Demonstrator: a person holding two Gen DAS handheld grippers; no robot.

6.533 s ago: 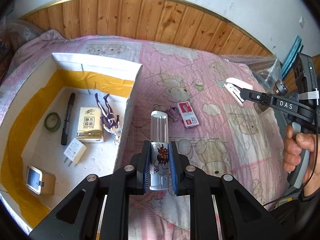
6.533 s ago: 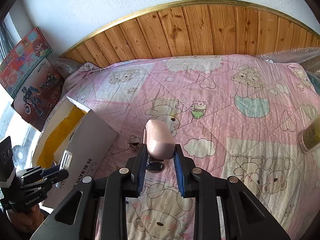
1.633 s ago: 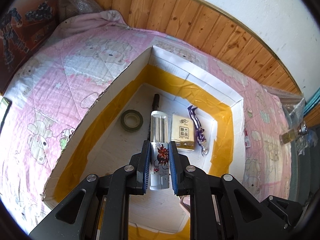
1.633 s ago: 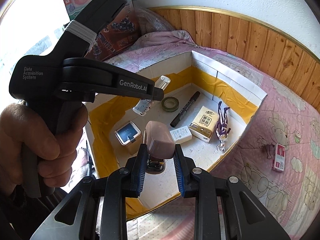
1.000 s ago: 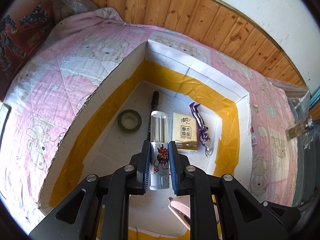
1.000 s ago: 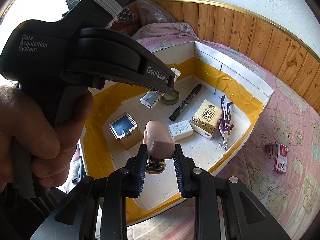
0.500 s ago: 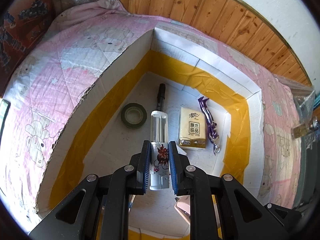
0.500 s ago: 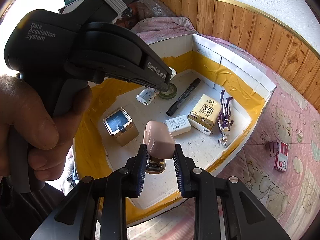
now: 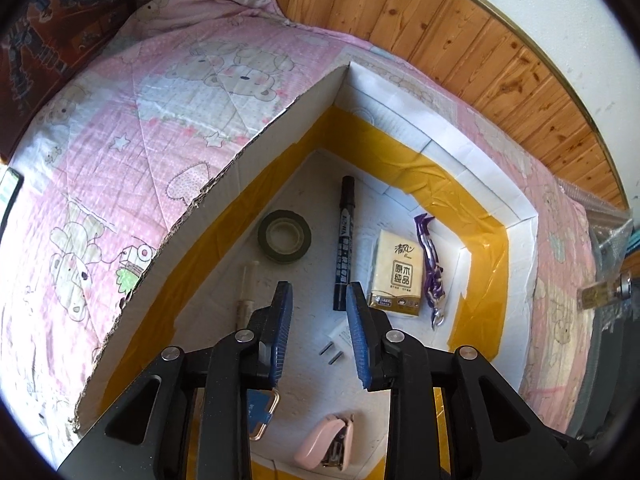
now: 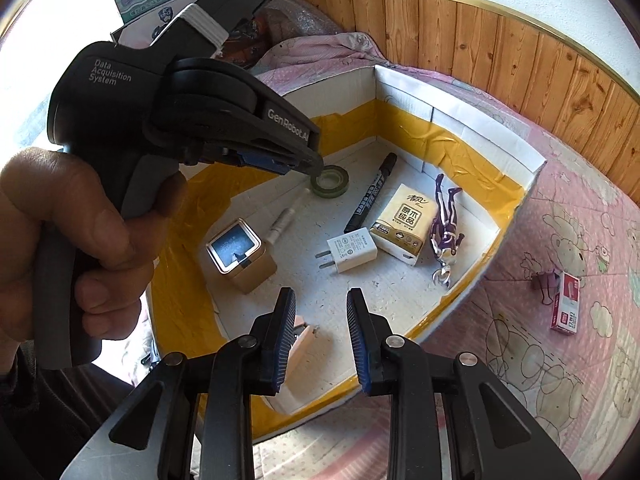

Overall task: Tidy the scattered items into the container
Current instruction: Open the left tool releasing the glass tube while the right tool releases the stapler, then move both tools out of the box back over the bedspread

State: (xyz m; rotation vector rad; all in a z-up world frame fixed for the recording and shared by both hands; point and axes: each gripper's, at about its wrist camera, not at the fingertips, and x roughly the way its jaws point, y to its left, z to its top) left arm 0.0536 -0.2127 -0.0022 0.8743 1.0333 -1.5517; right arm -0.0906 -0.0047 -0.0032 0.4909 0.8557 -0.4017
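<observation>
pink stapler (image 9: 326,444) on box (image 9: 460,152) floor below empty left hand-held gripper (image 9: 319,306), jaws opening; right hand-held gripper (image 10: 321,312) released.

Probably a home bedroom — teddy-bear quilt (image 9: 168,112), wood-panelled wall (image 9: 460,40).

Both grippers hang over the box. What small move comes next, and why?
Probably lift the right gripper out toward the red box on the quilt: nothing sits between its jaws, the left gripper's opening jaws are empty too, and the pink stapler already lies in the container.
</observation>
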